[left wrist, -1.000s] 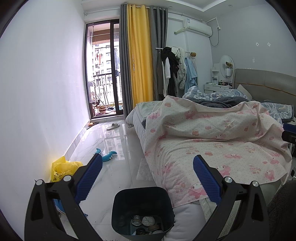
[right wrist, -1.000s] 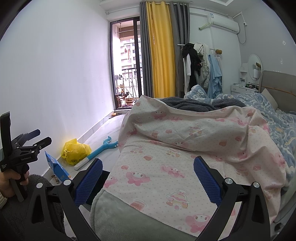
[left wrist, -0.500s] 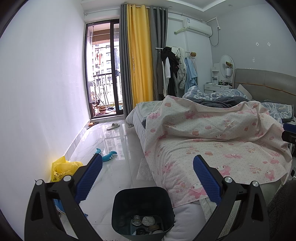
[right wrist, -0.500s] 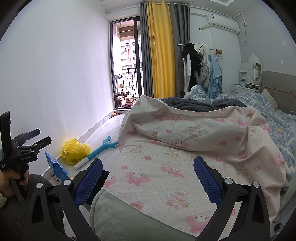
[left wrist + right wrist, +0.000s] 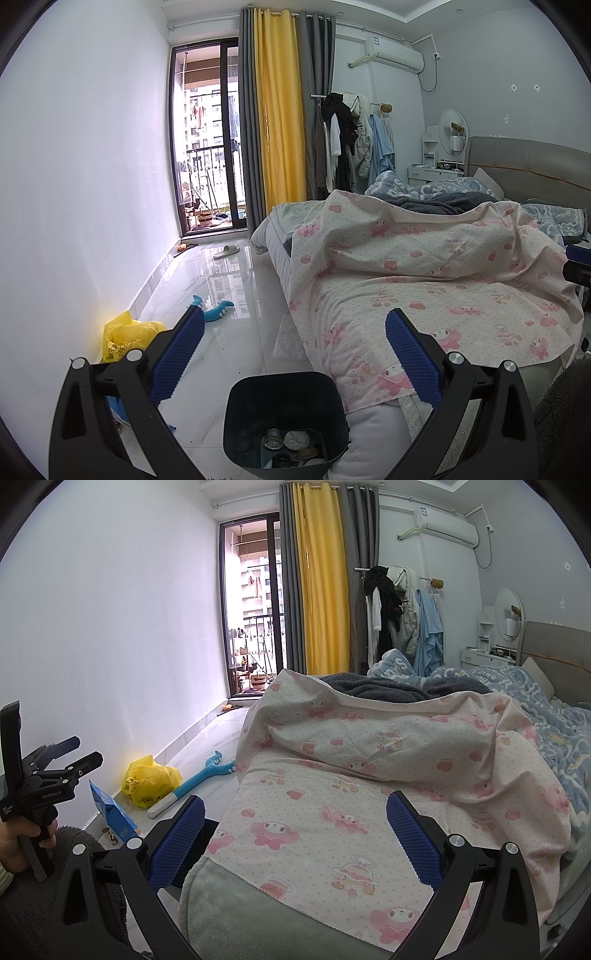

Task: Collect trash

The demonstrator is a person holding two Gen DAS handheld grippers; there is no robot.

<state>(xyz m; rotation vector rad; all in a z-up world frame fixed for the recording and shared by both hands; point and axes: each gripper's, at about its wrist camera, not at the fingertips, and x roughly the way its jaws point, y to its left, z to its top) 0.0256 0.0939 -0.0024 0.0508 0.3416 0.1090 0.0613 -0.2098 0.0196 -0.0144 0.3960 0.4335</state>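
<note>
My left gripper [image 5: 294, 356] is open and empty, held above a dark trash bin [image 5: 284, 421] on the floor with several scraps inside. A yellow plastic bag [image 5: 127, 334] lies by the left wall, a blue packet [image 5: 118, 406] near it. A bubble wrap piece [image 5: 290, 338] lies beside the bed. My right gripper [image 5: 295, 840] is open and empty over the bed's foot. In the right wrist view I see the yellow bag [image 5: 149, 781], the blue packet [image 5: 112, 818] and the left gripper [image 5: 48, 775] at the left edge.
A bed with a pink-print cover [image 5: 424, 273] fills the right side. A blue toy back-scratcher [image 5: 199, 784] lies on the glossy floor. A slipper [image 5: 226, 251] lies near the balcony door [image 5: 208, 158]. A clothes rack [image 5: 347, 144] stands by the curtains.
</note>
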